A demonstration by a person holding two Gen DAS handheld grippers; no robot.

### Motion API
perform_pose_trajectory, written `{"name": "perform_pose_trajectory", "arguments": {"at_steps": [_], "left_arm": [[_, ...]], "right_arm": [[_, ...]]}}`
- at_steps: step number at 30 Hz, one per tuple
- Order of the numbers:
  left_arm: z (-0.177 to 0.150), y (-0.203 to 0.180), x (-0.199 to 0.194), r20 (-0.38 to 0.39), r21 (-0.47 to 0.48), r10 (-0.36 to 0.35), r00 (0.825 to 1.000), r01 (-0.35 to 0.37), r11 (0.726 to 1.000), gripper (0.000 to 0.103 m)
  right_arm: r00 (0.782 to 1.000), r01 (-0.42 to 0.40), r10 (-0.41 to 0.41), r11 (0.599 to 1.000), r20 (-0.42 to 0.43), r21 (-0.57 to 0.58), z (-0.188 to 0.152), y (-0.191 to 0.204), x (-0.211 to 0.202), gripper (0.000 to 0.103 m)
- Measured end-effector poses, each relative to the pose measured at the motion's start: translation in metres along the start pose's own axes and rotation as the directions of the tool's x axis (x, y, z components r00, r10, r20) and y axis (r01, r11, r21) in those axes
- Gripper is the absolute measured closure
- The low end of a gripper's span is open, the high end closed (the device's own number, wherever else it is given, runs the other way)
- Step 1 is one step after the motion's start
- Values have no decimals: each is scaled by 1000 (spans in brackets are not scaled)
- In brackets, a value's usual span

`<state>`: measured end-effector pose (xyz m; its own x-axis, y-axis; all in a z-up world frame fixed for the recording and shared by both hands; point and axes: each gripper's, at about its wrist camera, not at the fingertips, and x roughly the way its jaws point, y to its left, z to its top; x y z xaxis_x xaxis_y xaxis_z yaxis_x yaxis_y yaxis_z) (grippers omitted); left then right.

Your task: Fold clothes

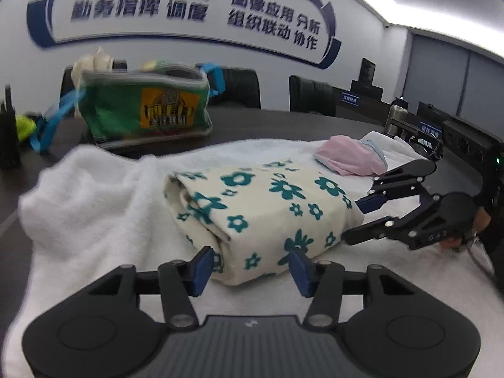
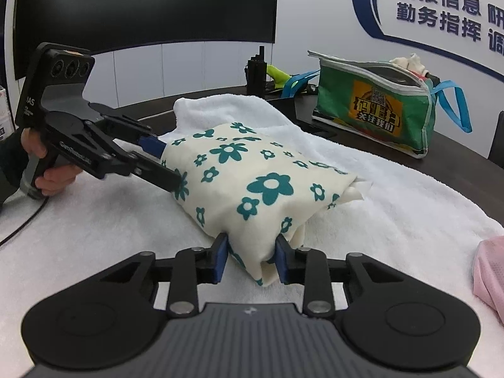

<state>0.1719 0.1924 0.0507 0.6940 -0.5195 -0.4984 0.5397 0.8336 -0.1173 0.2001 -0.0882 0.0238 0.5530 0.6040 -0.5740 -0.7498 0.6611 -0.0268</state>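
A cream cloth with teal flowers lies folded into a thick bundle on a white towel. My left gripper holds one end of the bundle, which fills the gap between its blue pads. At the opposite end, my right gripper pinches the fabric between its pads. A hand holds each gripper's handle. The bundle rests on the towel, slightly raised at the gripped ends.
A pink garment lies on the towel beyond the bundle. A green zip bag with blue straps and a black radio stand on the dark table. Black chairs line the far edge.
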Motion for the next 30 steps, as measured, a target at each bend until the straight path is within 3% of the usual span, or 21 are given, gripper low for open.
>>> {"name": "perform_pose_trajectory", "arguments": {"at_steps": [3, 10, 11, 14, 20, 23, 30], "left_arm": [[-1, 5, -5, 33, -26, 54, 998, -53, 998, 35], [-3, -7, 17, -17, 34, 75, 997, -74, 997, 33], [-3, -7, 19, -25, 34, 70, 997, -70, 997, 35], [-3, -5, 20, -30, 7, 18, 999, -18, 1000, 58], [-2, -4, 20, -43, 6, 10, 999, -10, 1000, 74], [-2, 1, 19, -51, -7, 2, 999, -2, 1000, 77], [-5, 9, -7, -57, -6, -31, 998, 31, 1000, 76]], "right_arm": [[1000, 7, -7, 1000, 14, -14, -1, -2, -9, 68], [1000, 22, -22, 1000, 14, 2, 0, -3, -4, 68], [1000, 22, -22, 1000, 14, 3, 1, -3, -4, 68], [1000, 19, -19, 1000, 24, 12, 2, -2, -3, 71], [999, 17, -18, 1000, 35, 13, 3, 0, -4, 80], [999, 27, -27, 999, 40, 19, 3, -5, -13, 87], [997, 54, -55, 998, 53, 36, 4, -16, -37, 87]]}}
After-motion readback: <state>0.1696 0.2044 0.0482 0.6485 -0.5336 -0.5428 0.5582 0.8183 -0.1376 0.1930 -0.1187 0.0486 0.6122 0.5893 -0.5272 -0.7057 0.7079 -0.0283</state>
